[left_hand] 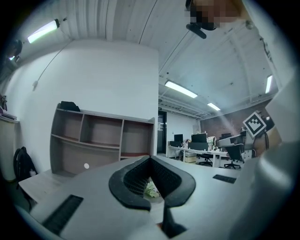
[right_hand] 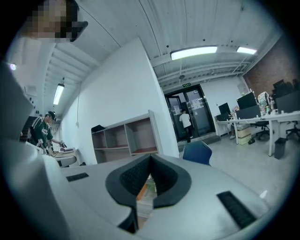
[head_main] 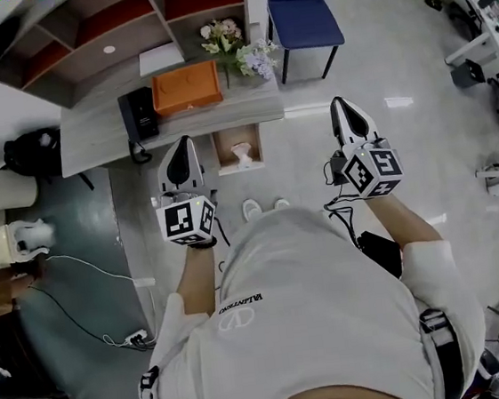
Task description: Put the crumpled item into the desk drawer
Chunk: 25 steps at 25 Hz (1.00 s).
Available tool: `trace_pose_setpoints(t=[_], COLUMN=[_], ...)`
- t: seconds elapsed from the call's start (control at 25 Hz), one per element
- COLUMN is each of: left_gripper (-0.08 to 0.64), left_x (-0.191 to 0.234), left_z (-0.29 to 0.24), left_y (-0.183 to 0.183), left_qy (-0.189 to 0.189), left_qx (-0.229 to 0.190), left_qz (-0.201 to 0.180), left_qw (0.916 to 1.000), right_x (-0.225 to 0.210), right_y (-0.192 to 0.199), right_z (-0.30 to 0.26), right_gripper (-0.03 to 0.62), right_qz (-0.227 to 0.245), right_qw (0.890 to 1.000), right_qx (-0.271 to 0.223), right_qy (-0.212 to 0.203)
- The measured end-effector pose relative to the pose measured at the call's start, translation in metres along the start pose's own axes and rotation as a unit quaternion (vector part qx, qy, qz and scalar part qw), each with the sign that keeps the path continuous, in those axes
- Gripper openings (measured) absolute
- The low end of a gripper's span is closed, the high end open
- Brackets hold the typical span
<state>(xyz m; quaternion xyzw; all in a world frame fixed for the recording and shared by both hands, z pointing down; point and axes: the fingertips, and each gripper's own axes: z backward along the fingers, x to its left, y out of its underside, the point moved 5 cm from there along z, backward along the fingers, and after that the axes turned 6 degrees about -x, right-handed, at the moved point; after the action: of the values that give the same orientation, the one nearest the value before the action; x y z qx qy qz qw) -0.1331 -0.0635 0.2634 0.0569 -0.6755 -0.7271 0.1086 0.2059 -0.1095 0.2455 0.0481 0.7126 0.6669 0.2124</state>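
Observation:
From the head view, the wooden desk drawer [head_main: 221, 151] stands pulled open below the desk's front edge. A white crumpled item [head_main: 243, 155] lies inside it. My left gripper [head_main: 184, 141] is raised just left of the drawer, and in the left gripper view [left_hand: 151, 159] its jaws are shut with nothing held. My right gripper [head_main: 338, 102] is up over the floor, well to the right of the drawer. Its jaws [right_hand: 150, 157] meet too, empty. Both grippers point about level, across the room.
On the grey desk [head_main: 99, 135] sit an orange box [head_main: 186, 88], a black phone [head_main: 139, 115], a white sheet [head_main: 160, 59] and flowers [head_main: 237, 48]. A shelf unit [head_main: 96, 33] backs the desk. A blue chair [head_main: 303, 9] stands to its right. Cables [head_main: 81, 294] trail on the floor at left.

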Motion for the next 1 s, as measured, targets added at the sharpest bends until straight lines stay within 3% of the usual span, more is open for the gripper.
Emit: trace_pose_setpoints(t=[0.2, 1.0], left_gripper=[-0.002, -0.002], left_x=[-0.002, 0.013], left_z=[-0.002, -0.004], left_y=[-0.008, -0.009], left_qy=[0.001, -0.016], left_qx=[-0.01, -0.007], left_qz=[-0.005, -0.002], left_qw=[0.9999, 0.9999], right_x=[-0.007, 0.008], right_y=[-0.009, 0.007], right_z=[0.003, -0.011], right_gripper=[-0.002, -0.003], right_qz=[-0.005, -0.009], right_qw=[1.0, 1.0], right_qx=[-0.016, 0.009], right_qy=[0.015, 0.002])
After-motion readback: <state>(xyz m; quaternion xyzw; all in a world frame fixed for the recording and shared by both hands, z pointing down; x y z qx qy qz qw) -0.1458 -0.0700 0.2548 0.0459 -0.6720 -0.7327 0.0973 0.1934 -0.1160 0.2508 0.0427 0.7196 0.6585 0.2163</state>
